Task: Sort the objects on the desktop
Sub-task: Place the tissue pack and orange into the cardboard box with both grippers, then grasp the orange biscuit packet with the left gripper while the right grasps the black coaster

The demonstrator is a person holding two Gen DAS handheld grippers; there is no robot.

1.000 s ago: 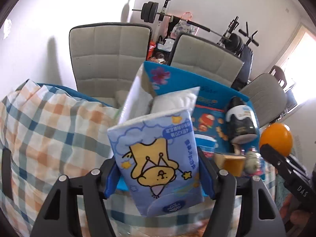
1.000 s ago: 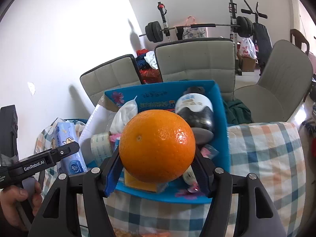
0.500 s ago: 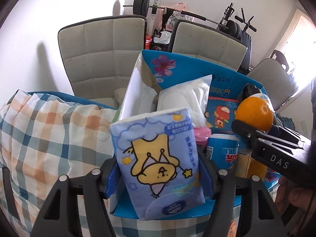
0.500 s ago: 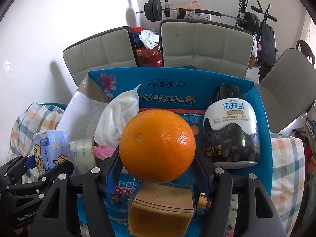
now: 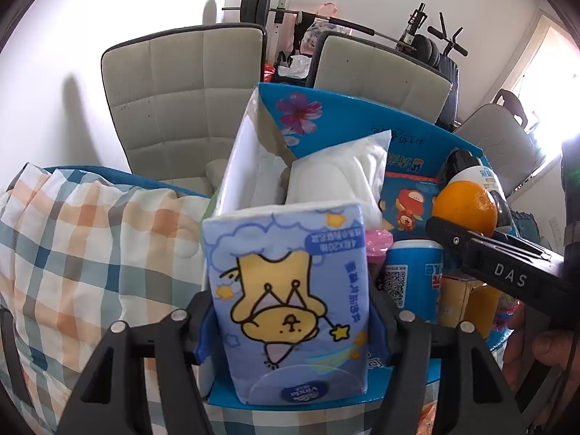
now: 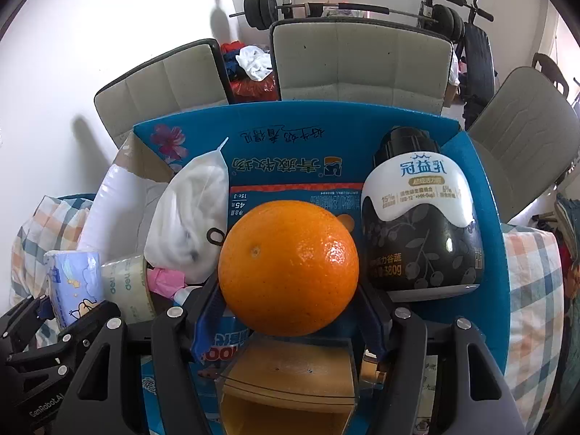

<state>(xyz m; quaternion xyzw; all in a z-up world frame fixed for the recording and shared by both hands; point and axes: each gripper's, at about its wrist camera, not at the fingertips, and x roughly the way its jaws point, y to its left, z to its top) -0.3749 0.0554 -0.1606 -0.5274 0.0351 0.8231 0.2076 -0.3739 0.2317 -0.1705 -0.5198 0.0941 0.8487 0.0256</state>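
Note:
My left gripper (image 5: pixel 290 330) is shut on a blue tissue pack with a yellow bear (image 5: pixel 286 290) and holds it over the near left corner of the blue cardboard box (image 5: pixel 344 123). My right gripper (image 6: pixel 288 311) is shut on an orange (image 6: pixel 288 268) and holds it above the middle of the same box (image 6: pixel 290 127). The orange also shows at the right in the left wrist view (image 5: pixel 465 206). The tissue pack shows at the left in the right wrist view (image 6: pixel 74 282).
In the box are a black and white bottle (image 6: pixel 422 224), a white plastic bag (image 6: pixel 192 217), a tape roll (image 6: pixel 127 290), a blue can (image 5: pixel 413 279) and a clear amber case (image 6: pixel 286 380). A checked cloth (image 5: pixel 79 261) covers the table. Padded chairs (image 6: pixel 359 61) stand behind.
Both grippers have moved a little further forward over the box with their loads. The box contents look closer and lower in both views.

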